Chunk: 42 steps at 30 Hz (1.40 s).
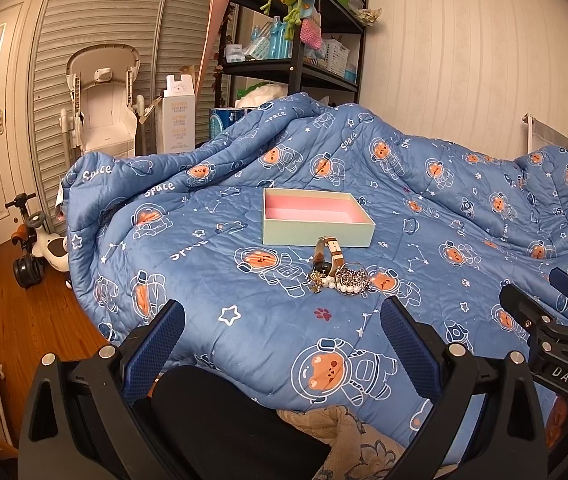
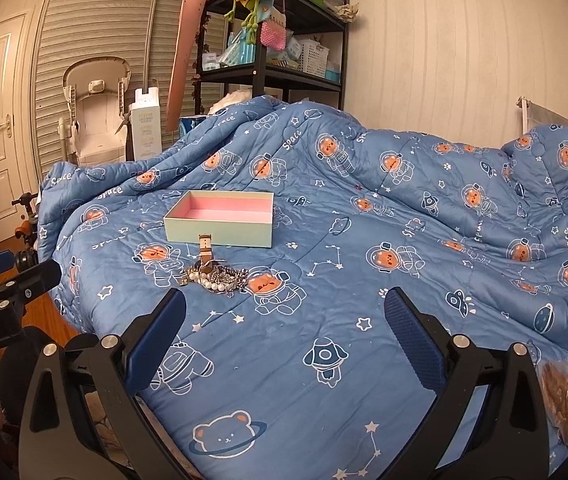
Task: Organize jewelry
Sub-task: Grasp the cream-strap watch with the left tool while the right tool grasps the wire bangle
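A pale green box with a pink inside (image 1: 318, 216) (image 2: 219, 220) lies open and holds nothing, in the middle of a blue quilt. Just in front of it is a small heap of jewelry (image 1: 340, 278) (image 2: 215, 276): pearl strands, gold chains and a watch with a tan strap (image 1: 326, 254) (image 2: 205, 250) standing up. My left gripper (image 1: 284, 320) is open, hovering well short of the heap. My right gripper (image 2: 286, 312) is open too, back from the heap and to its right. Each gripper shows at the edge of the other's view (image 1: 552, 300) (image 2: 7, 272).
The blue space-bear quilt (image 1: 424, 208) (image 2: 364, 240) covers the bed, bunched high at the back and right. A black shelf rack (image 1: 296, 32) with clutter, a white high chair (image 1: 101, 104) and a ride-on toy (image 1: 39, 244) stand beyond the bed's left edge over wood floor.
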Available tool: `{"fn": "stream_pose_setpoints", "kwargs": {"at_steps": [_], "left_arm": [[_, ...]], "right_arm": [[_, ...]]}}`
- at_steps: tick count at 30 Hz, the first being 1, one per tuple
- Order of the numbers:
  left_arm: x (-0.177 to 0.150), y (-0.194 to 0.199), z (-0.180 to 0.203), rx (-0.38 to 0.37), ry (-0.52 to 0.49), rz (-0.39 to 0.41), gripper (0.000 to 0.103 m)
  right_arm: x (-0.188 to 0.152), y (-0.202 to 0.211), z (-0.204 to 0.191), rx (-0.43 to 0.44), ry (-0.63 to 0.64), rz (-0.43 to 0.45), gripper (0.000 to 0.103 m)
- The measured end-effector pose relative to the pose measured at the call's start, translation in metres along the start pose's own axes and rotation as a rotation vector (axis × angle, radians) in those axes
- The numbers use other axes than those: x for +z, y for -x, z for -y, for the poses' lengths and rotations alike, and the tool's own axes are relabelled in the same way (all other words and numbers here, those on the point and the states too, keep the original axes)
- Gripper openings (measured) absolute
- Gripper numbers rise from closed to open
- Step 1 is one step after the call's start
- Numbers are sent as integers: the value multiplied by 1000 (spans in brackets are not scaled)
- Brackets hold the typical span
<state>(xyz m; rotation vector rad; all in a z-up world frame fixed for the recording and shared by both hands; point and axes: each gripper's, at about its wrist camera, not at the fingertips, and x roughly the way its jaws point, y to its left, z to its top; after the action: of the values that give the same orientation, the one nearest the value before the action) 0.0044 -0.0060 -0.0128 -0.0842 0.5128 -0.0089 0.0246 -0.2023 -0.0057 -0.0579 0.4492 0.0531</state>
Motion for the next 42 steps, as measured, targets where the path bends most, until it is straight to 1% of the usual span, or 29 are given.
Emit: {"fn": "stream_pose_setpoints", "kwargs": {"at_steps": [3,6,9,12,13,17,18,20,26,31,33,34,36,42], "left_arm": [[-3,-6,-3,-25,19,-34,96],[-3,-17,-8,-59,49,-87,96],[-6,-27,-13,-128,88,-134,96],[-9,-40,-16,-166,113,-198,96],[-10,-46,-16,-174,121,-226,96],[-15,-73,-20,-167,136,-323,96],[-16,-80,-21,-174,136,-341,96],[-19,-92,-20,-165,120,-362,96],[-15,-119,-20,-113,36,-336,96],[-7,-139,-35,-97,41,-324,96],[-4,-146,-40,-85,40,-320,94],[-3,-150,-43,-86,39,-318,92],[0,-157,-45,-85,36,-313,91],[7,-173,-49,-84,37,-299,91]], "right_arm": [[-2,-10,1,33,-1,-22,98],[-7,-24,1,81,24,-58,98],[-14,-44,1,154,21,-135,98],[-23,-65,0,189,18,-210,98],[-25,-73,0,203,23,-225,98],[-27,-100,-6,198,70,-243,98],[-26,-107,-6,200,80,-250,98],[-25,-119,-8,214,91,-256,98],[-22,-151,-24,277,122,-274,98],[-9,-173,-42,269,128,-236,98],[-4,-182,-49,266,116,-221,98],[-2,-187,-52,261,113,-221,98],[1,-198,-58,258,105,-228,97],[3,-222,-80,218,134,-267,85]]}}
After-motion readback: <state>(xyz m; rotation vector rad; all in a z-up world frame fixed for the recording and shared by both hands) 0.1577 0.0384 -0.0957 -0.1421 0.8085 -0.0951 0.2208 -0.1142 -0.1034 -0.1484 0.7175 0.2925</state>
